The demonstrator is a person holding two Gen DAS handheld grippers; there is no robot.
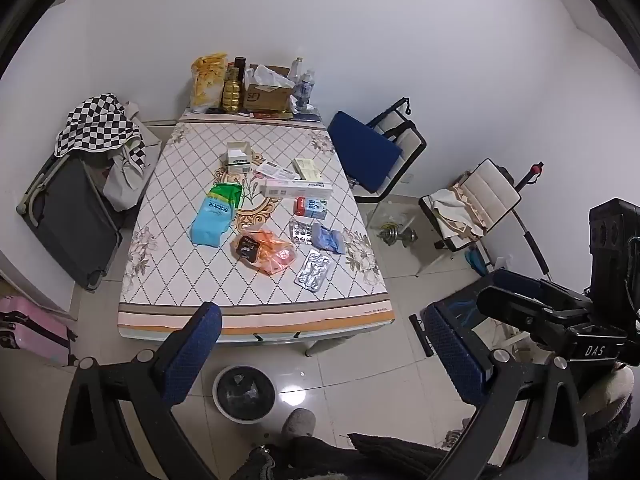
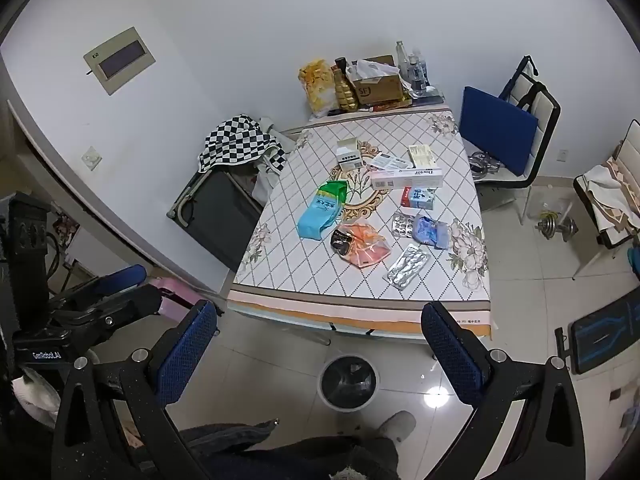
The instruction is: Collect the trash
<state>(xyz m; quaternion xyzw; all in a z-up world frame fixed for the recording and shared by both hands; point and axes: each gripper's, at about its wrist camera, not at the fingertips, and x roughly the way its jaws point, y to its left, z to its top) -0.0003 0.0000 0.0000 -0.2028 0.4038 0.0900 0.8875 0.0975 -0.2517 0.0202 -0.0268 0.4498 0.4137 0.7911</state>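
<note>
My left claw (image 1: 320, 352) spread wide and empty, my right claw (image 2: 320, 350) likewise released, both above the floor short of the table (image 1: 256, 316), wrappers, boxes and blister packs (image 1: 314, 271) scattered on it, bin (image 1: 244, 394) on tiles below its near edge

White walls (image 2: 280, 8) and a glossy pale tiled floor (image 1: 360, 380) with a light glare enclose a table (image 1: 256, 316) under a diamond-patterned cloth, with two chairs (image 1: 396, 160) to its right, a folded cot (image 1: 68, 216) under a checkered cloth (image 1: 96, 124) to its left, and a wall panel (image 2: 120, 60) far left.
</note>
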